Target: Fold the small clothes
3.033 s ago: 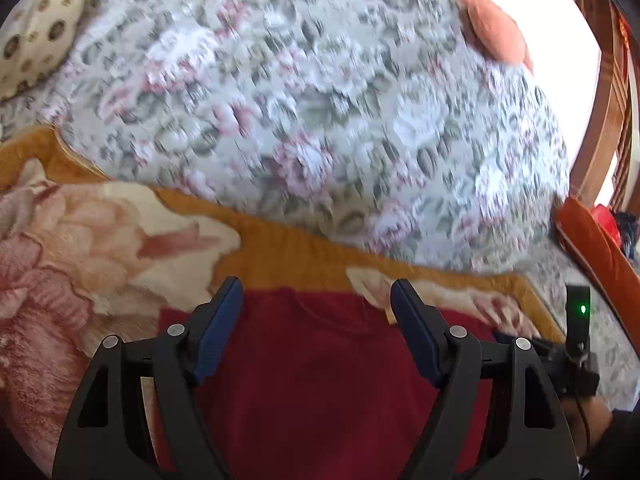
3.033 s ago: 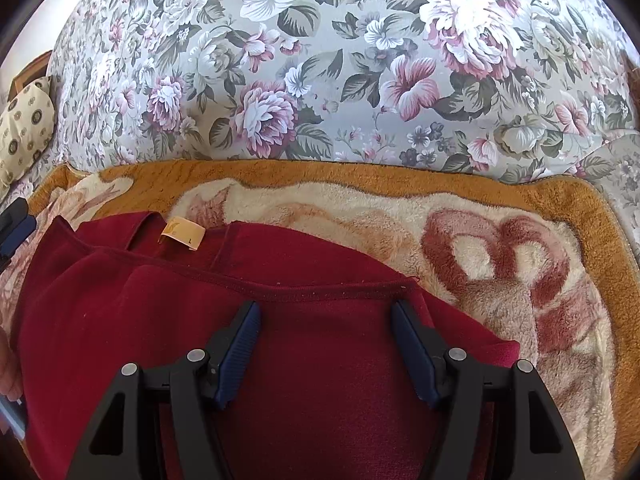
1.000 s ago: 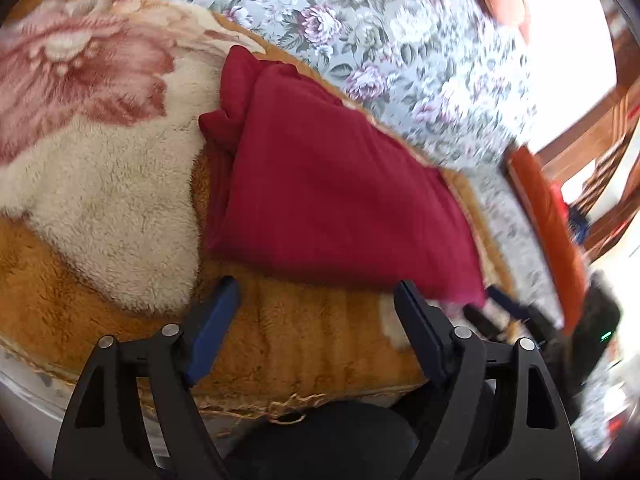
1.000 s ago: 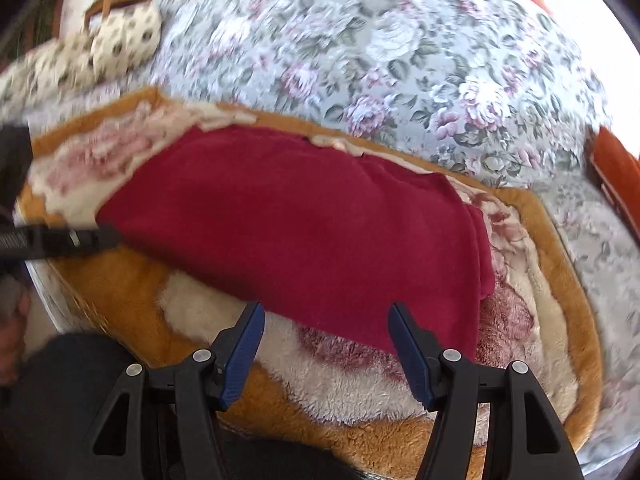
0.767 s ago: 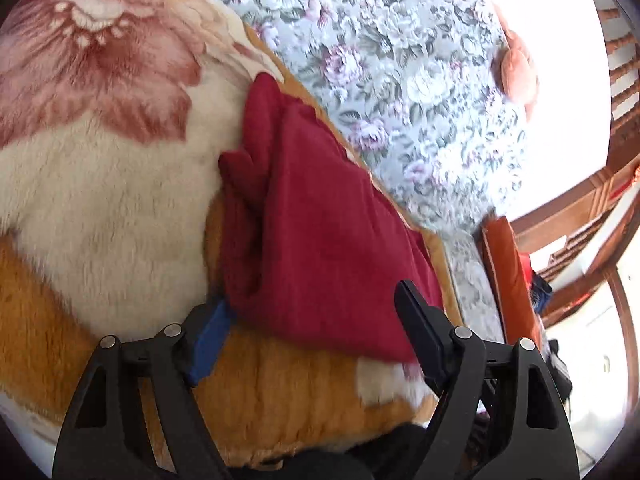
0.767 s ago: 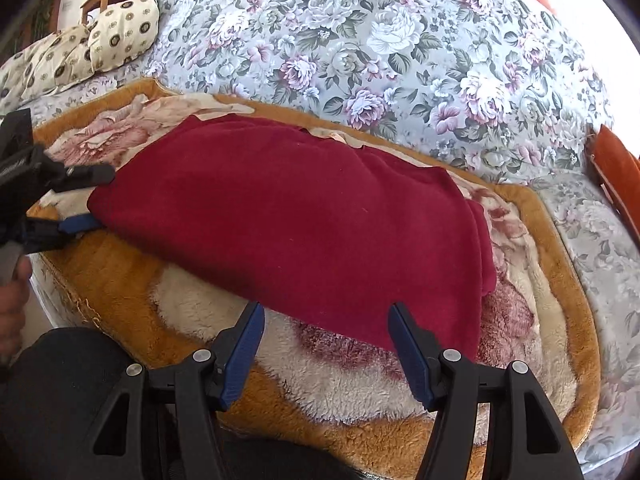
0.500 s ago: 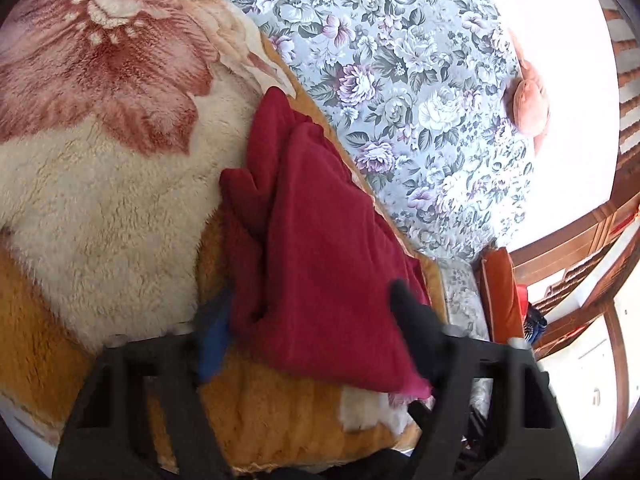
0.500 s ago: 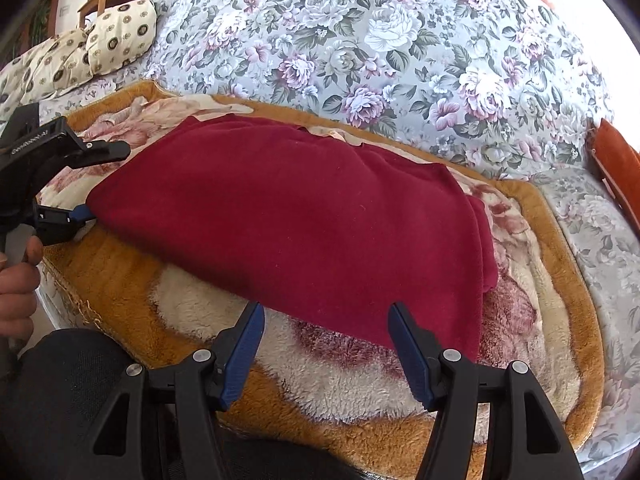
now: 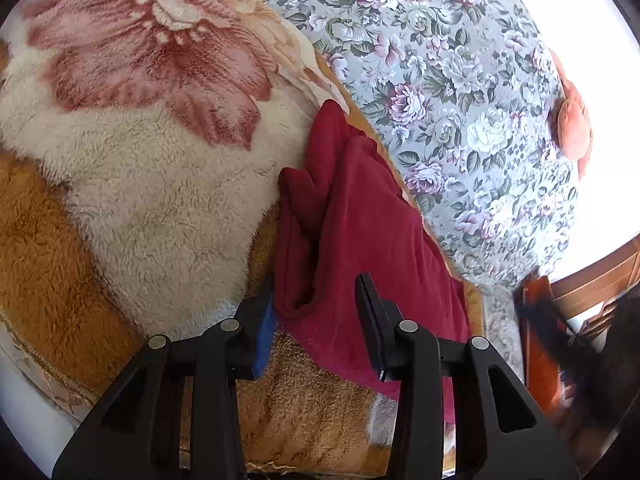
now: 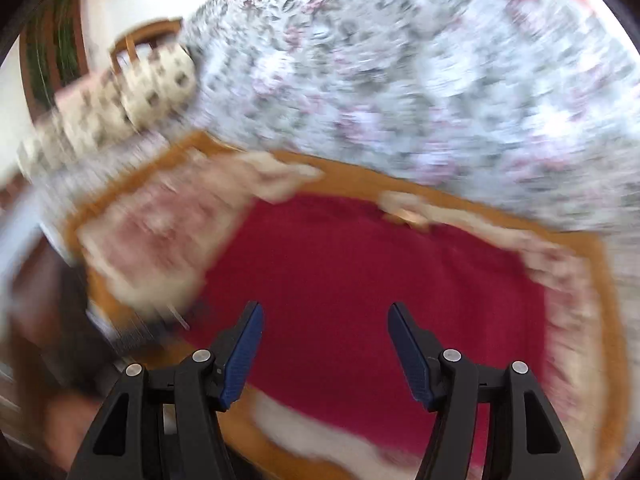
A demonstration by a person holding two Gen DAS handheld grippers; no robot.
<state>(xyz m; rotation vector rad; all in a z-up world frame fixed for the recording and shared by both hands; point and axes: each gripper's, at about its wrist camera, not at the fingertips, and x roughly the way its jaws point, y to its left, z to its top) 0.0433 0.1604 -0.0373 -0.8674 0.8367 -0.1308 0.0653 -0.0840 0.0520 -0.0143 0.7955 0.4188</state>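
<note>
Your left gripper (image 9: 316, 312) has been closing around the red garment's (image 9: 360, 232) corner; right gripper (image 10: 322, 354) hangs open above. Pinch firmly, then fold across.

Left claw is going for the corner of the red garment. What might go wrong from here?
The left claw has just been closing with the bunched corner of the red garment between its pads; it may catch only some layers, so the fold could slip apart. One pad sits low against the fluffy blanket and might pinch it too. The right claw is open and holds nothing.
</note>
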